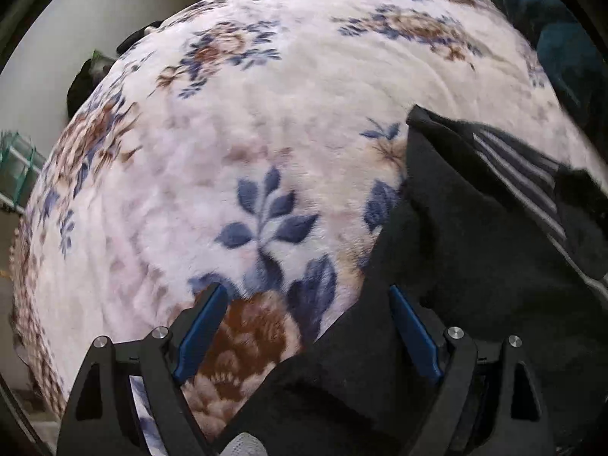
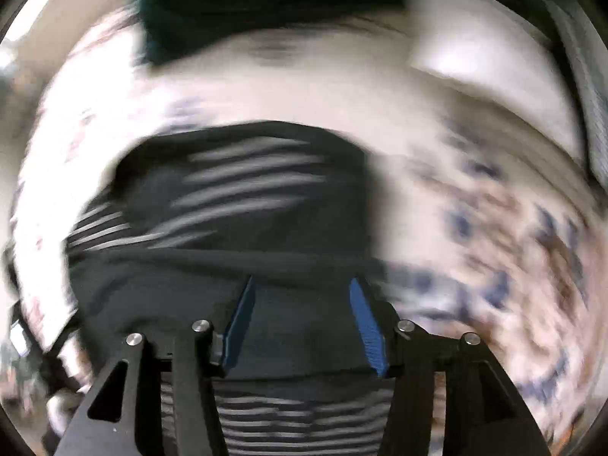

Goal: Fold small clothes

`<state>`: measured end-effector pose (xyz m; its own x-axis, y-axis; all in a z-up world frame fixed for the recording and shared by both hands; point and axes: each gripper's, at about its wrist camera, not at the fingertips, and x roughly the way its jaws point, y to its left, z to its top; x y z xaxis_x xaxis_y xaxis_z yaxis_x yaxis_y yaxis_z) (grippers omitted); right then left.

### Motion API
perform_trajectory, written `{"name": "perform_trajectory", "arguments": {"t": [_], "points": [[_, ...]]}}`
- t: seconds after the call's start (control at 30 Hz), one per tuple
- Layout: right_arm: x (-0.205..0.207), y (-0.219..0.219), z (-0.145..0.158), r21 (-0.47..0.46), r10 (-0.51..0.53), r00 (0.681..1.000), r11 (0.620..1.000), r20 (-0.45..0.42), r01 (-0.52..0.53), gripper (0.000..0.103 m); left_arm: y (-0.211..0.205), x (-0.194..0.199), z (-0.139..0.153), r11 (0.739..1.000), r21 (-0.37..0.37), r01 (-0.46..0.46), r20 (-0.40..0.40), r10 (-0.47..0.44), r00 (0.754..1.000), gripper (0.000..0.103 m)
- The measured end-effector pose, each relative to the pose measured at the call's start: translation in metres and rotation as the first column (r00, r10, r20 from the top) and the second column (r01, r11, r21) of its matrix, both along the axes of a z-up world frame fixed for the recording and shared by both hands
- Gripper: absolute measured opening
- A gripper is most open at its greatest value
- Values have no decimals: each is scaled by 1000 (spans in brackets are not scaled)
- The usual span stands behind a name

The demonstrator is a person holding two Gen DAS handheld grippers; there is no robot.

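The black garment (image 1: pixel 475 266) with grey stripes lay on the right of the floral blanket (image 1: pixel 266 114), partly folded over itself. The left gripper (image 1: pixel 307 326) hung wide open and empty over its near left edge. The right gripper (image 2: pixel 300 319) stood about half open above the dark cloth, pads apart, holding nothing. It looked soft, light and limp, likely to sag and slide; a pinch at a hem or corner seemed best.

Left tool (image 1: pixel 306 306): black angular linkage arms, round silver screw heads, ribbed blue pads (image 1: pixel 201 332). Right tool (image 2: pixel 302 298): same black frame, silver screws, blue pads (image 2: pixel 368 328).
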<state>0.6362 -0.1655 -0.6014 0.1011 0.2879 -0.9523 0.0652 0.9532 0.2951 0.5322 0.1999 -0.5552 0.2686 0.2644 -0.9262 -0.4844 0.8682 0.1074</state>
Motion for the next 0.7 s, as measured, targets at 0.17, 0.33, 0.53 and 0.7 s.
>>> {"name": "perform_trajectory", "arguments": {"t": [0.17, 0.33, 0.53, 0.7], "points": [[51, 158, -15, 162, 305, 952, 939, 7, -302, 55, 4, -9, -11, 999, -30, -41, 16, 41, 999, 86], [90, 290, -42, 142, 516, 856, 846, 31, -514, 55, 12, -10, -18, 993, -88, -82, 23, 84, 996, 88], [96, 347, -66, 97, 622, 782, 777, 28, -622, 3, 18, -14, -20, 988, -136, -76, 41, 82, 996, 88], [115, 304, -74, 163, 388, 922, 910, -10, -381, 3, 23, -17, -21, 981, -178, -80, 52, 91, 995, 89]]}}
